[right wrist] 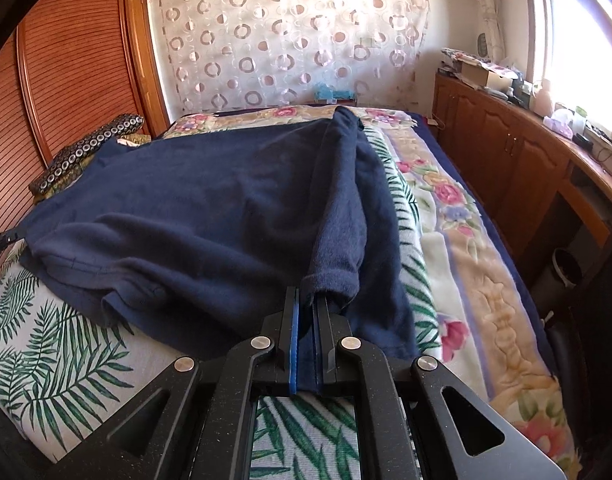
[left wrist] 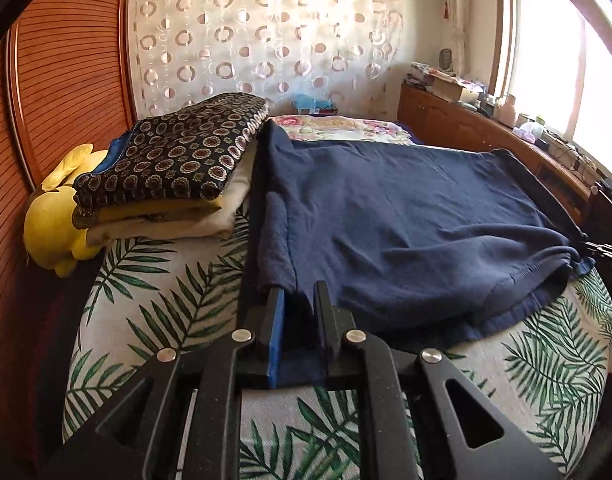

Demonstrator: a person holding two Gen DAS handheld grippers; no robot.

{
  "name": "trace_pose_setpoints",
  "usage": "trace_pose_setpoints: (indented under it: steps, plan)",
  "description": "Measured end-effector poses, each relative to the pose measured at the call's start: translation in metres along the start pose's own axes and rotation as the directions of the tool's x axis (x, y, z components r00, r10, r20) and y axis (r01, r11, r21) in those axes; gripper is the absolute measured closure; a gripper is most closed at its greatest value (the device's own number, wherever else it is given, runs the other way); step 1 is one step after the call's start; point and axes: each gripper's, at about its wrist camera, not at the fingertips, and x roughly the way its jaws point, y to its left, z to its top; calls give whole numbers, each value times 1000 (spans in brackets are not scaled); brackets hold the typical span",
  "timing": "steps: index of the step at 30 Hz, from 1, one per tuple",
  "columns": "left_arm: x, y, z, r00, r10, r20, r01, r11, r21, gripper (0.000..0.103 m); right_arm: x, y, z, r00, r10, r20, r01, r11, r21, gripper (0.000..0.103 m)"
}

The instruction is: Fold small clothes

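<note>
The navy shirt (left wrist: 406, 216) lies spread across the bed (left wrist: 154, 300), on the leaf-print sheet, with one near corner in each of my claws. The risk I see is uneven letting go. My left claw (left wrist: 298, 300) has its jaws a little apart, with cloth lying loosely in the gap, while my right claw (right wrist: 310, 312) is clenched tight on the other corner. If I pull the right one away while the left has slackened, I judge the near edge will skew and the fold will come out crooked. The fabric is soft and bunches easily; there is already a rumpled ridge near the collar side, and dragging either corner could deepen it.

The stack of folded blankets (left wrist: 166, 172) sits just beside the shirt's left edge, touching or nearly so, and a sideways sweep could catch it. A yellow plush toy (left wrist: 54, 220) lies beyond that, by the wooden wall, out of the way.

On the left I can see the blue pad (left wrist: 275, 320) standing clear of the cloth on one side, so I read the grip as slack rather than pinched. On the right, both pads press the thin navy edge between them. The floral blanket (right wrist: 466, 240) lies to the right of the shirt, with the shirt's right side resting on its edge.
</note>
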Motion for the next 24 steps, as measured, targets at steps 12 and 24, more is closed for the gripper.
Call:
trace_pose_setpoints:
  steps: [12,24]
  plan:
    - [7,5,-26,996,-23,-86,22,1000,-11,84,1,6,-2,999,-27,-38,26,999,-31,97]
    - [-1,10,-37,999,-16,-48,17,999,31,84,1,1,-5,999,-36,-41,34,999,-38,77]
